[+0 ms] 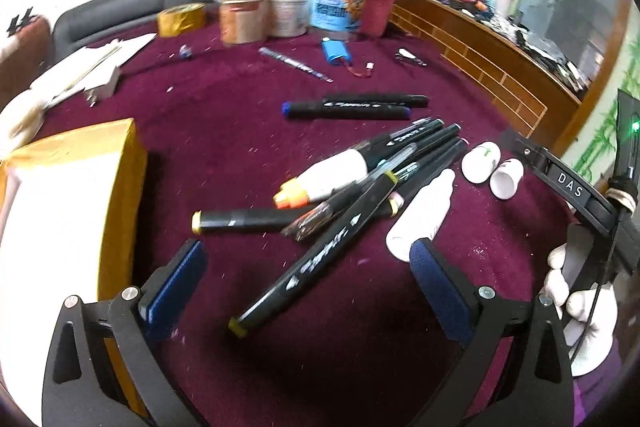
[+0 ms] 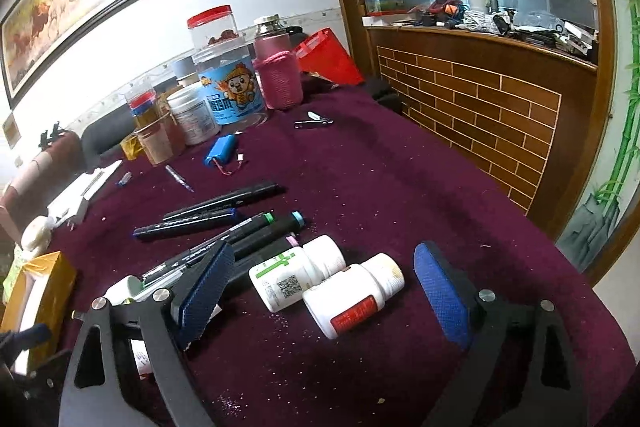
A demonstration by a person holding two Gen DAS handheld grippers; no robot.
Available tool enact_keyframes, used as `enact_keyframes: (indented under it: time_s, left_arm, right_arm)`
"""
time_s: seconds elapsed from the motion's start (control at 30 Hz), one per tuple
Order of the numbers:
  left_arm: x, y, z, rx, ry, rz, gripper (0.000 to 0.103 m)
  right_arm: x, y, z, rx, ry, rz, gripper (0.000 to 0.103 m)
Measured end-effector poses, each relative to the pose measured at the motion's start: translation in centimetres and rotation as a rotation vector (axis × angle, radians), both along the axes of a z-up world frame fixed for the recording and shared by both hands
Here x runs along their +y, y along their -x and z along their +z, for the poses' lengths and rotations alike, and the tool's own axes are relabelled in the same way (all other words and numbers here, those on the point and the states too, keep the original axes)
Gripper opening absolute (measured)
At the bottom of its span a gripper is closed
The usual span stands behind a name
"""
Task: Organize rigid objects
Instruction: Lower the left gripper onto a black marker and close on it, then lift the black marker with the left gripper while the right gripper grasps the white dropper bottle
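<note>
Markers (image 1: 320, 247) heaped mid-worktop (image 1: 240, 147), two white pill bottles (image 2: 320, 283) at their 3 o'clock. Left gripper (image 1: 308, 267) spread wide, empty; right gripper (image 2: 324, 291) likewise, lettered "DAS".

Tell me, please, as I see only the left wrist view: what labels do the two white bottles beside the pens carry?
Observer: The right wrist view shows both lying on their sides. The green-cross bottle has a green cross and a QR code. The red-label bottle has a red patch on its label.
Operator: Is the right gripper open or shut?
Observer: The right gripper is open. In its view both bottles lie between its jaws, and neither is gripped.
</note>
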State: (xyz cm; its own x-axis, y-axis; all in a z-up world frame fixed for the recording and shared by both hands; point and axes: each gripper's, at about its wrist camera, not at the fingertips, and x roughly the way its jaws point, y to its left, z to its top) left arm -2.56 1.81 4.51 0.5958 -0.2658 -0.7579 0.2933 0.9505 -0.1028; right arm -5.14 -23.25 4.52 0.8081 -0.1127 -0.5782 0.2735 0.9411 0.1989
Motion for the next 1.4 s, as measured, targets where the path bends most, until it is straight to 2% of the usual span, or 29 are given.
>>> enact_keyframes:
  time_s: [0.1, 0.2, 0.23, 0.27, 0.3, 0.33, 0.37, 0.43, 0.6, 0.7, 0.77, 0.83, 0.93, 1.0, 1.03, 1.07, 1.1, 1.17, 1.23, 1.3, 1.4]
  left_arm:
    - [-0.8, -0.8, -0.6, -0.005, -0.034, -0.031, 0.095]
    - [-1.6, -1.6, -1.4, 0.024, -0.035, -0.080, 0.081]
    - [-1.9, -1.8, -1.7, 0.034, -0.027, -0.103, 0.065]
    - [-2.1, -1.9, -2.0, 0.051, -0.018, -0.124, 0.043]
    - [-2.5, -2.3, -2.7, 0.086, -0.018, -0.141, 0.039]
    - [-2.7, -2.3, -3.1, 0.099, -0.023, -0.148, 0.031]
    - [-2.8, -1.9, -2.9, 0.073, -0.036, -0.157, 0.022]
    - [-2.9, -1.3, -2.8, 0.098, -0.004, -0.192, 0.015]
    - [-2.3, 0.8, -2.1, 0.123, 0.022, -0.210, 0.014]
    - [-1.7, 1.7, -1.0, 0.110, 0.071, -0.222, 0.016]
    - [-1.8, 1.7, -0.7, 0.097, 0.067, -0.226, 0.031]
    - [-2.5, 1.1, -1.1, 0.093, 0.029, -0.214, 0.038]
    - [-3.9, 0.5, -2.5, 0.126, 0.011, -0.225, 0.038]
    - [-4.7, 0.8, -2.8, 0.070, -0.040, -0.223, 0.036]
    - [-4.9, 1.0, -2.9, 0.053, -0.066, -0.222, 0.020]
    - [-4.9, 1.2, -2.8, 0.049, -0.072, -0.216, 0.011]
    - [-4.5, 1.2, -2.7, 0.057, -0.058, -0.210, 0.011]
    - [-3.0, 1.5, -2.3, 0.085, 0.023, -0.193, 0.011]
    - [-1.1, 2.2, -1.5, 0.078, 0.082, -0.158, 0.012]
    - [1.1, 3.4, -0.5, 0.079, 0.183, -0.134, 0.012]
    - [3.2, 5.2, 0.5, 0.065, 0.264, -0.115, 0.012]
  right_arm:
    - [0.0, -0.2, -0.2, 0.009, -0.012, 0.011, 0.089]
    - [-0.1, -0.3, -0.3, 0.017, -0.029, 0.015, 0.089]
    - [-0.2, -0.3, -0.4, 0.019, -0.035, 0.016, 0.089]
    - [-0.2, -0.4, -0.4, 0.023, -0.040, 0.016, 0.089]
    - [-0.3, -0.4, -0.5, 0.027, -0.044, 0.015, 0.089]
    - [-0.3, -0.5, -0.5, 0.030, -0.047, 0.014, 0.089]
    - [-0.4, -0.5, -0.6, 0.033, -0.051, 0.013, 0.089]
    - [-0.5, -0.5, -0.6, 0.038, -0.057, 0.012, 0.089]
    - [-0.5, -0.6, -0.7, 0.045, -0.064, 0.017, 0.089]
    - [-0.6, -0.7, -0.8, 0.050, -0.068, 0.021, 0.089]
    - [-0.6, -0.8, -0.8, 0.054, -0.070, 0.025, 0.089]
    - [-0.5, -0.8, -0.9, 0.057, -0.070, 0.027, 0.089]
    - [-0.5, -0.8, -0.9, 0.057, -0.073, 0.026, 0.089]
    - [-0.6, -0.9, -0.9, 0.058, -0.077, 0.025, 0.089]
    - [-0.6, -0.9, -1.0, 0.060, -0.079, 0.024, 0.089]
    - [-0.7, -0.9, -1.0, 0.062, -0.081, 0.023, 0.089]
    - [-0.7, -1.0, -1.0, 0.064, -0.083, 0.022, 0.089]
    - [-0.7, -1.0, -1.1, 0.066, -0.085, 0.020, 0.089]
    - [-0.8, -1.0, -1.2, 0.070, -0.088, 0.018, 0.089]
    - [-0.8, -1.1, -1.2, 0.072, -0.093, 0.013, 0.089]
    - [-0.9, -1.3, -1.4, 0.100, -0.102, 0.031, 0.089]
